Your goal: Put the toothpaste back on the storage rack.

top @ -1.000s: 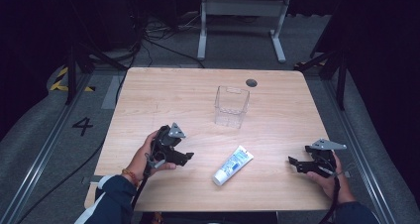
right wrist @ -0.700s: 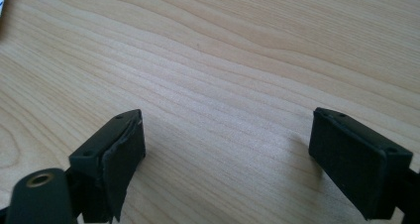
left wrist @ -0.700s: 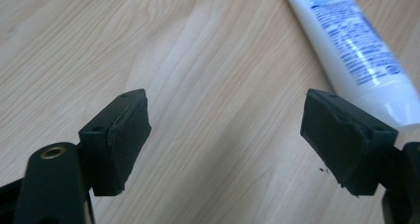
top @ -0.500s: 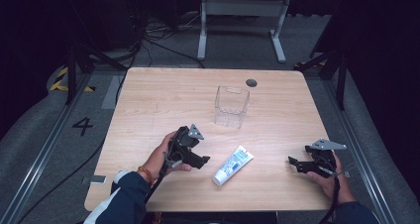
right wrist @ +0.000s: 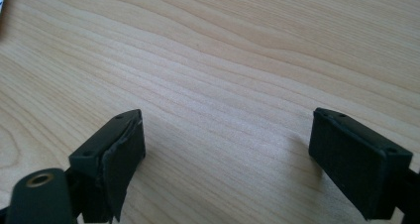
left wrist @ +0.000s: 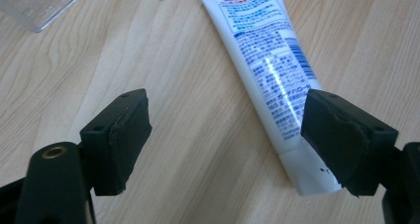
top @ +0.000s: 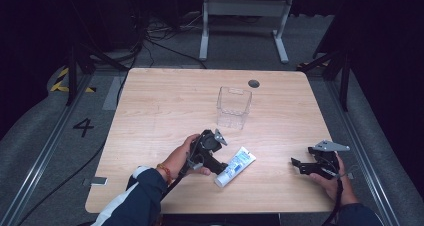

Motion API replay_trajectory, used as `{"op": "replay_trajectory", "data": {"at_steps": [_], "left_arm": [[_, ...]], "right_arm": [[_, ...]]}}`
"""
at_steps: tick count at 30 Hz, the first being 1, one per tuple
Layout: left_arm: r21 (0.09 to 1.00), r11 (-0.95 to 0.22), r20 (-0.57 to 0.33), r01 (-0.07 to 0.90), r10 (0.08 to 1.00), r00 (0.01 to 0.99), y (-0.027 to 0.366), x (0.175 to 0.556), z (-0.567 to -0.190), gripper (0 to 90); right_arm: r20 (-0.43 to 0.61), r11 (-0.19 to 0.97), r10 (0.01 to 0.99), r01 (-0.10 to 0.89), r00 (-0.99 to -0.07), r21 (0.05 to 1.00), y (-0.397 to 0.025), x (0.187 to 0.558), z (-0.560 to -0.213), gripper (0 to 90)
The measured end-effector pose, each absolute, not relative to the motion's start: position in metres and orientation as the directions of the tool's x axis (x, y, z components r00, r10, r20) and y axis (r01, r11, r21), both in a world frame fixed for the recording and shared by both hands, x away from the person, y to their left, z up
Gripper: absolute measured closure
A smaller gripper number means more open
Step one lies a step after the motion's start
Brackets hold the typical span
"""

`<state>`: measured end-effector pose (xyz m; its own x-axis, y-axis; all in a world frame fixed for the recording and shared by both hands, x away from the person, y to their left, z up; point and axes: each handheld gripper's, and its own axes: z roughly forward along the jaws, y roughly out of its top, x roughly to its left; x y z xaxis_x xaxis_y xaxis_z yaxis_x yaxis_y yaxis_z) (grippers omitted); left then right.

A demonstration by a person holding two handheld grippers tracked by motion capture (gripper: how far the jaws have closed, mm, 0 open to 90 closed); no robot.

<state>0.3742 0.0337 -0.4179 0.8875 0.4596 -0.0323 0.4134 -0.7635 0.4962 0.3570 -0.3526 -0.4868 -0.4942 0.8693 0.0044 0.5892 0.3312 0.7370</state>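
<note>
White tube [left wrist: 267,80]: blue print, red-framed box, unreadable.

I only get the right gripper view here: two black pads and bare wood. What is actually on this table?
Observer: A white tube with blue print lies flat near the front edge, and a clear plastic cup stands upright farther back.
Operator: Is anyone near that tube?
Observer: Yes, the left gripper is right over it, jaws wide open, one pad in front of the tube's cap end.
Operator: Has it grabbed the tube?
Observer: No. The tube lies on the table, and the jaws are not closed on it.
Operator: And the gripper I look through?
Observer: The right gripper sits off near the table's right edge, open, apart from both things.
</note>
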Motion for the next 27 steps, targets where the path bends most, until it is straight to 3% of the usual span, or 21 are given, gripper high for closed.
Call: {"op": "replay_trajectory", "data": {"at_steps": [9,27], "left_arm": [[0.468,-0.784,-0.071,0.408,0.427,0.901,0.007,0.375,-0.424,20.5],[0.389,-0.807,-0.081,0.443,0.449,0.89,-0.026,0.383,-0.452,28.1]], "right_arm": [[0.003,0.332,0.869,0.589,-0.494,0.737,-0.353,0.357,-0.487,14.5],[0.005,0.331,0.869,0.59,-0.494,0.736,-0.353,0.357,-0.487,14.5]]}}
